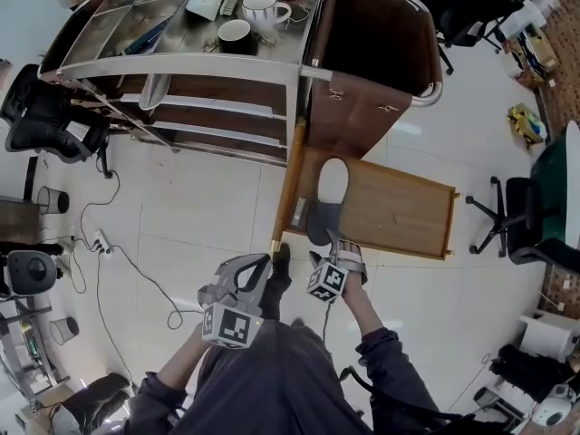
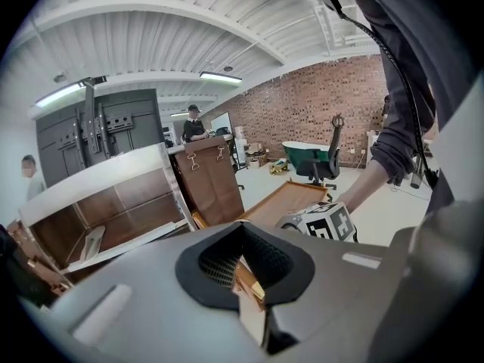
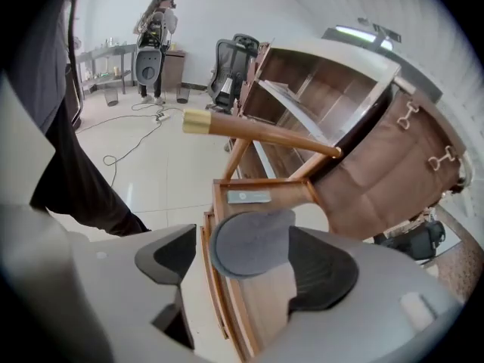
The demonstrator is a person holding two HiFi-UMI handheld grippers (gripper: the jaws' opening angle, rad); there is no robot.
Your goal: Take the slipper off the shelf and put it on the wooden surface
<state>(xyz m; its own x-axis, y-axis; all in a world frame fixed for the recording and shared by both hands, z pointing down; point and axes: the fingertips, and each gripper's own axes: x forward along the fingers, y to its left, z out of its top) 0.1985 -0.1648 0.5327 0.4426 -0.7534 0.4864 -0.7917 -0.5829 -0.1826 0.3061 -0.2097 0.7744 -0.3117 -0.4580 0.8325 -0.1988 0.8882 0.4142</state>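
the slipper (image 1: pixel 328 202) lay on the wooden surface (image 1: pixel 403 211), likely light, soft, floppy; best pinched across its toe. right claw (image 3: pixel 246 259) stood wide apart around it; left claw (image 2: pixel 243 257) closed, empty.

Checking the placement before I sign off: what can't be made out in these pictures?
- Heel of the slipper: head view, covered by the right gripper.
- The slipper in the left gripper view: not visible; the left gripper itself blocks much of the wooden surface.
- Contents of the white mug: head view, too small.
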